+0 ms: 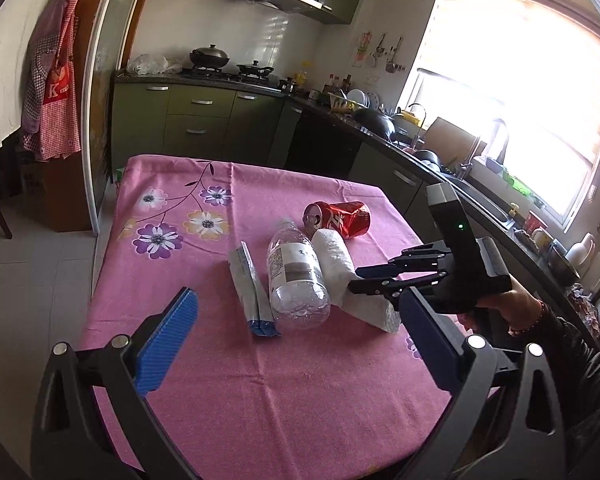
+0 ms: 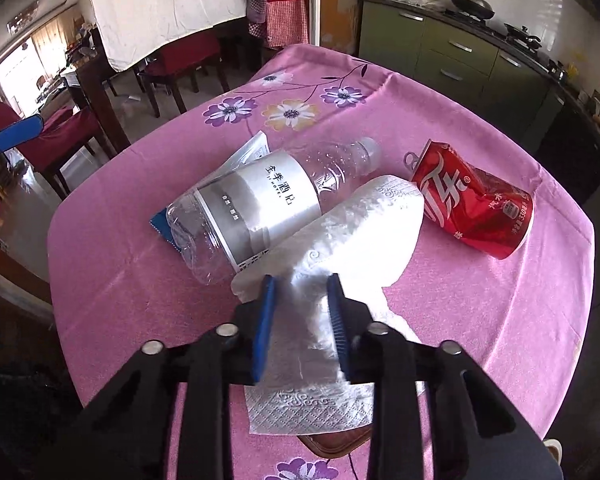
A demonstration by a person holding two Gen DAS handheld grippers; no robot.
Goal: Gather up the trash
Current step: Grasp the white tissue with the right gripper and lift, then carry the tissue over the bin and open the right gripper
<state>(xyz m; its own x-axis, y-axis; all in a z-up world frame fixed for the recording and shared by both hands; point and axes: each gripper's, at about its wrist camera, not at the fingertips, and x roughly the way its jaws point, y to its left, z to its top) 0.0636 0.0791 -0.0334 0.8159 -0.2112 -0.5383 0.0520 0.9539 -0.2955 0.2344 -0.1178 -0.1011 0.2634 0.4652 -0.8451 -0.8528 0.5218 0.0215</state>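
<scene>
A white embossed paper towel (image 2: 339,232), loosely rolled, lies on the pink floral tablecloth (image 2: 479,320), its near end pinched between the blue pads of the right gripper (image 2: 300,312), whose jaws stand narrowed on the paper. Touching the towel's left side lies a clear plastic bottle with a silver label (image 2: 260,200), beyond which is a blue-and-white flat sachet (image 1: 250,292); a crushed red drink can (image 2: 475,204) lies just right of the towel's far end. The left gripper (image 1: 296,340) hovers near the towel with its jaws spread wide and nothing between them.
</scene>
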